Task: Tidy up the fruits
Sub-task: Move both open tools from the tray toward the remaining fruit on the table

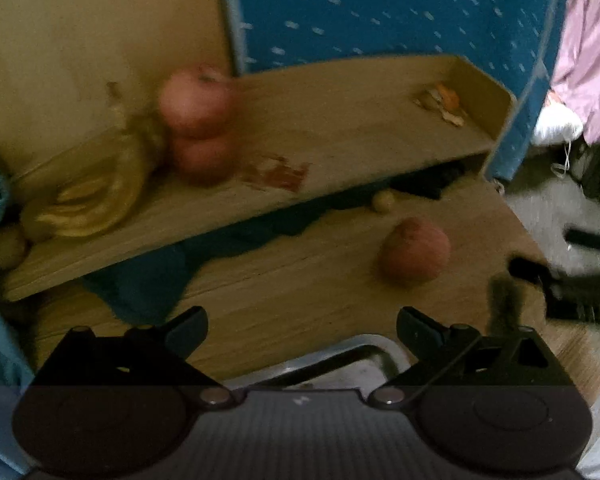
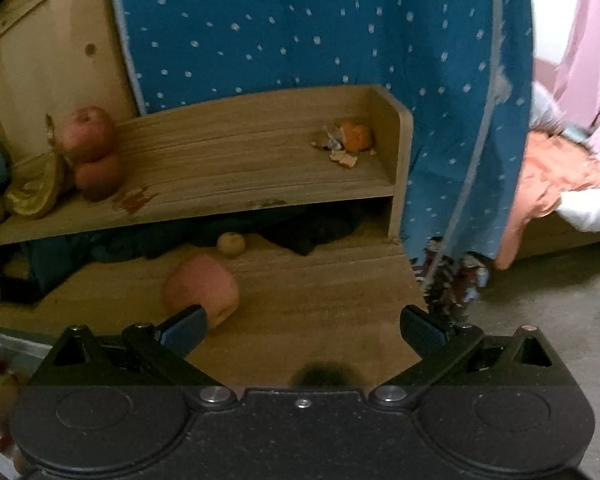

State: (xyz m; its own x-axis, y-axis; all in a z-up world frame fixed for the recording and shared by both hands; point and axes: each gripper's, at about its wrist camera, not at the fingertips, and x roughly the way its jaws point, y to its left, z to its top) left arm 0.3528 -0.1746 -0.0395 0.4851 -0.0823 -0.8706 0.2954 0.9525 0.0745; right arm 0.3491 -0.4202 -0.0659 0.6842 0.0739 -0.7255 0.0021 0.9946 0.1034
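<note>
A wooden shelf [image 2: 240,168] carries two stacked red apples [image 2: 90,148] and a bunch of bananas [image 2: 34,190] at its left end, and a peeled orange with scraps [image 2: 354,138] at its right end. On the table below lie a loose red apple [image 2: 202,288] and a small yellow fruit [image 2: 231,244]. My right gripper [image 2: 302,330] is open, its left finger just in front of the loose apple. In the left wrist view, blurred, my left gripper [image 1: 302,330] is open and empty over the table, with the stacked apples [image 1: 196,120], bananas [image 1: 92,196] and loose apple [image 1: 415,254] ahead.
A metal tray [image 1: 352,360] sits just under the left gripper; its corner [image 2: 12,344] holds small red fruit in the right wrist view. Dark cloth [image 2: 308,232] fills the space under the shelf. A blue dotted cloth [image 2: 320,32] hangs behind. The table edge drops to the floor [image 2: 540,320] at right.
</note>
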